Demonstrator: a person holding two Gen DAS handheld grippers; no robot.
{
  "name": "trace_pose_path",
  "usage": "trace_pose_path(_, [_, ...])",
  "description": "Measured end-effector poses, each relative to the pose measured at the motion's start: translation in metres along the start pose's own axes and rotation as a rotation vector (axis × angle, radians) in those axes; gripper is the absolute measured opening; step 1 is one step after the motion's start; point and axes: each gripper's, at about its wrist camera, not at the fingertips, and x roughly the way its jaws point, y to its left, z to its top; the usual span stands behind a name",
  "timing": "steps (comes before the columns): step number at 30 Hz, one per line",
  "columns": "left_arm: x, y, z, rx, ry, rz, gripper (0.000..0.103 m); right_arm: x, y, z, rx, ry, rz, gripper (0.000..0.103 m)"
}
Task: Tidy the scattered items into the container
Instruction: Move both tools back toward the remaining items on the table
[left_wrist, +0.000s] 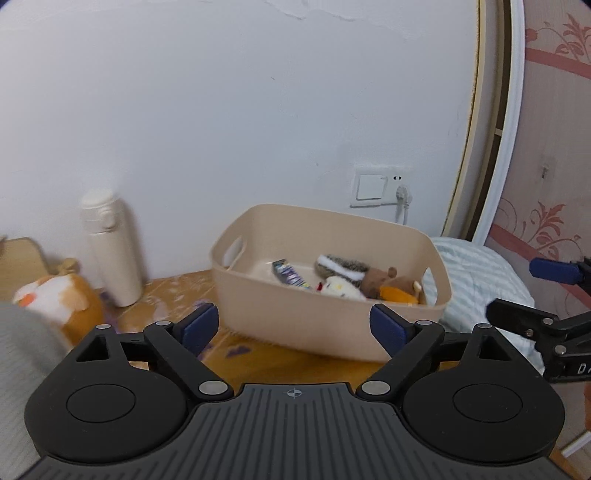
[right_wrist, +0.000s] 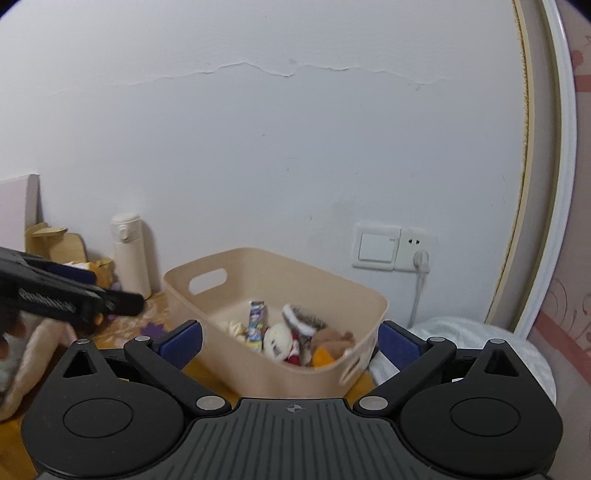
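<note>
Blurring the bin (left_wrist: 332, 332), its near wall hides toys (partly).

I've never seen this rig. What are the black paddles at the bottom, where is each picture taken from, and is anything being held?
No robot here: a person holds a two-finger tool in each hand, each with a camera looking along its blue-padded fingers. One picture comes from the left tool, the other from the right tool. Both are open and hold nothing. Ahead, on the wooden table, a beige container holds small plush toys and a packet. A cream bottle stands by the wall, and an orange-and-white plush lies outside the container.
</note>
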Motion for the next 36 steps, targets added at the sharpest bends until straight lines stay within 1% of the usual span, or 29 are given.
trace_pose_path(4, [-0.026,0.017,-0.021,0.027,-0.012,0.055,0.091,-0.013,-0.002,-0.019,0.027,0.015,-0.010,0.103])
trace_pose_path(8, [-0.035,0.031,-0.044,0.052,0.006,0.098,0.091,-0.016,-0.007,-0.042,0.059,0.049,-0.022,0.103])
trace_pose_path(13, [-0.033,0.041,-0.075,0.126,0.035,0.111,0.091,-0.013,-0.011,-0.064,0.091,0.079,-0.039,0.103])
trace_pose_path(16, [-0.026,0.042,-0.091,0.177,0.045,0.099,0.091,-0.010,-0.012,-0.074,0.100,0.095,-0.054,0.103])
trace_pose_path(19, [-0.019,0.044,-0.103,0.197,0.045,0.096,0.091,-0.002,-0.012,-0.082,0.110,0.110,-0.059,0.103])
trace_pose_path(24, [-0.003,0.051,-0.120,0.173,0.045,0.134,0.091,0.012,-0.009,-0.092,0.116,0.134,-0.059,0.103])
trace_pose_path(30, [0.018,0.064,-0.128,0.087,0.026,0.173,0.091,0.027,-0.004,-0.102,0.100,0.150,-0.059,0.102])
trace_pose_path(33, [0.023,0.067,-0.129,0.052,0.014,0.192,0.091,0.034,-0.003,-0.105,0.094,0.163,-0.062,0.097])
trace_pose_path(36, [0.028,0.066,-0.129,0.053,0.004,0.209,0.091,0.040,-0.004,-0.109,0.093,0.174,-0.063,0.095])
